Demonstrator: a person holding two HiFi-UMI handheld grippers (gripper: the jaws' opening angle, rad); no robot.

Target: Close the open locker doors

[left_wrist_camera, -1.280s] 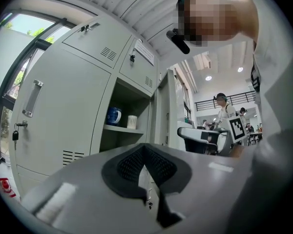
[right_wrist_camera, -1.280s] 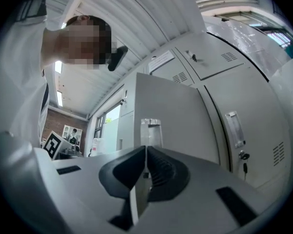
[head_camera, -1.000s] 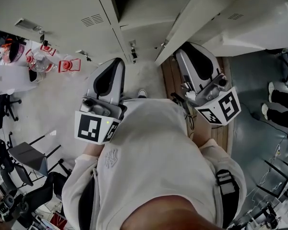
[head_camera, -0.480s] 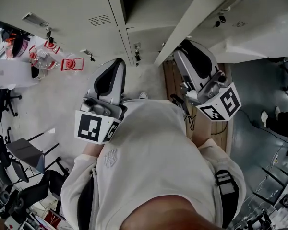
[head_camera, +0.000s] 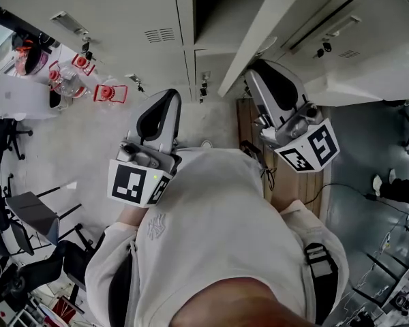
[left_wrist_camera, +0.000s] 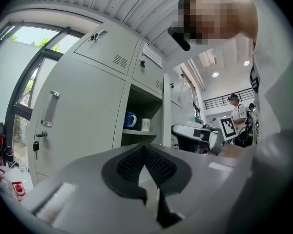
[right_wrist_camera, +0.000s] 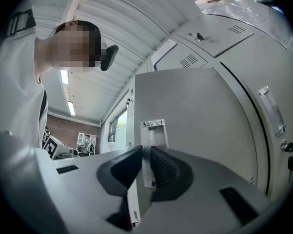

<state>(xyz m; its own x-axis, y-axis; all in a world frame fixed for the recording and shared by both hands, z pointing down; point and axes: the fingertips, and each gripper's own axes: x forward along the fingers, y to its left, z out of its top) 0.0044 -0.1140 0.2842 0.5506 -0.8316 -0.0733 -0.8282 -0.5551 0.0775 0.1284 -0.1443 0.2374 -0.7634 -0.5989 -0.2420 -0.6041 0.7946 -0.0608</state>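
The grey lockers (head_camera: 123, 19) fill the top of the head view. One door (head_camera: 273, 26) stands swung out toward me, and beside it is its open compartment (head_camera: 218, 12). My right gripper (head_camera: 255, 73) is shut, its tip close to this door's inner side. In the right gripper view the door (right_wrist_camera: 195, 111) and its latch plate (right_wrist_camera: 152, 130) rise just beyond the right gripper (right_wrist_camera: 145, 150). My left gripper (head_camera: 165, 95) is shut and empty, short of the lockers. From the left gripper (left_wrist_camera: 144, 147) I see the open compartment (left_wrist_camera: 139, 111), with a blue mug (left_wrist_camera: 130, 120) and a white cup (left_wrist_camera: 145, 125) on its shelf.
Red-and-white items (head_camera: 109, 92) lie at the left by the locker base. Office chairs (head_camera: 27, 216) stand at the lower left. A wooden platform (head_camera: 252, 128) runs below the open door. Another person (left_wrist_camera: 237, 113) stands in the background. A closed door has a handle (left_wrist_camera: 50, 108) and a key (left_wrist_camera: 35, 145).
The head view has tilted up, so the lockers and the open door sit lower in the picture. Both grippers keep nearly the same pose and stay shut.
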